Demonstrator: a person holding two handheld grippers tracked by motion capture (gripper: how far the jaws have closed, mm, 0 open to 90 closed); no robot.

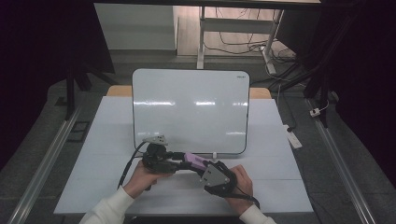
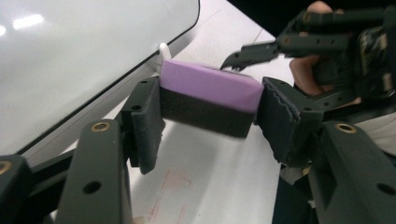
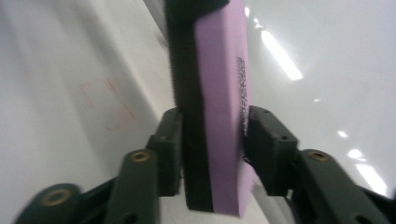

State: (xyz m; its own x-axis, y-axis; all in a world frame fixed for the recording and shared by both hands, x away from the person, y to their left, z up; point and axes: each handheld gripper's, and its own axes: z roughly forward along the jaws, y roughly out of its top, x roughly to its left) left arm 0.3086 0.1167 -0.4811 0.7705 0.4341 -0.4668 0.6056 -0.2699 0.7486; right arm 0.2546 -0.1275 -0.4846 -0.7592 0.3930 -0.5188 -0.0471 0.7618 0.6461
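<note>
One purple eraser (image 2: 210, 91), two grippers' fingers (image 3: 268, 144) clamping it, one whiteboard (image 1: 189, 109)

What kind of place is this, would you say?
Probably a lab or test room rather than a home: a white table holding just a whiteboard and a purple eraser, desk legs with loose cables behind, dark curtains at the sides.

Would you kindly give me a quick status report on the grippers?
Left gripper and right gripper both shut on eraser. Eraser above table, before whiteboard. Nothing blocking.
</note>
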